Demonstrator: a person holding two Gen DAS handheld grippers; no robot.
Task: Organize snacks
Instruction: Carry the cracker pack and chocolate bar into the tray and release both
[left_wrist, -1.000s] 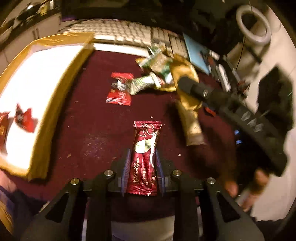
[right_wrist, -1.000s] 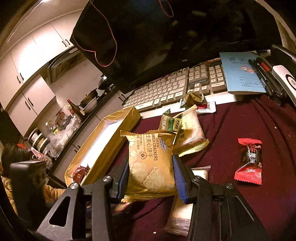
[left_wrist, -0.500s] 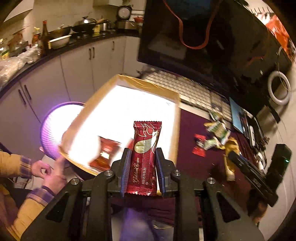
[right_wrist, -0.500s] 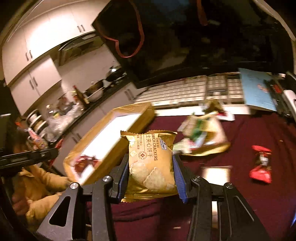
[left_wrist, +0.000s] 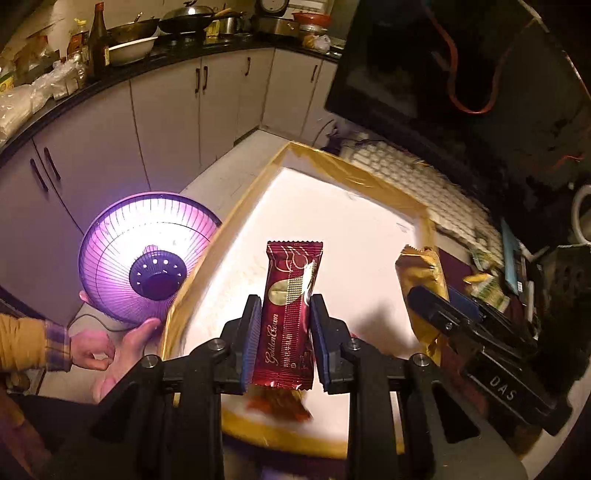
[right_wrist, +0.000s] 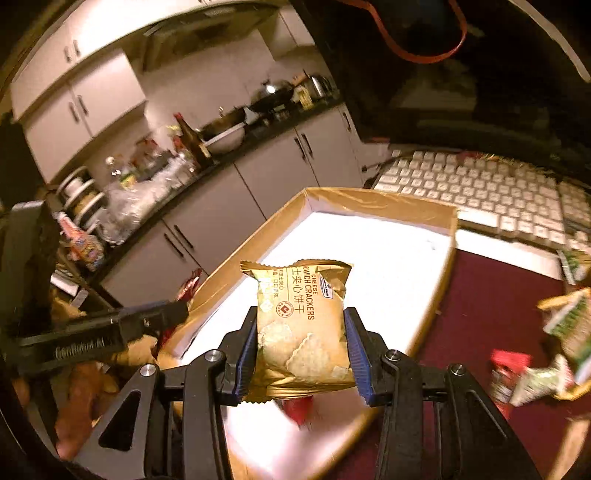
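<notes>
Over the gold-edged box (left_wrist: 328, 166), my left gripper (left_wrist: 284, 325) pinches a red wafer bar (left_wrist: 290, 314), long axis pointing away from me, white box floor directly below; a release should drop it inside. To its right, my right gripper (right_wrist: 301, 347) clamps a cracker packet (right_wrist: 301, 325) above the box's near end. Only the right view shows loose snacks (right_wrist: 569, 325) lying on the maroon cloth (right_wrist: 491, 295).

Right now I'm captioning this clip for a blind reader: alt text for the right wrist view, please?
The right gripper holds a gold cracker pack upright over a gold-walled box with a white floor. A white keyboard lies behind the box; loose snacks sit blurred on the maroon cloth at right.
</notes>
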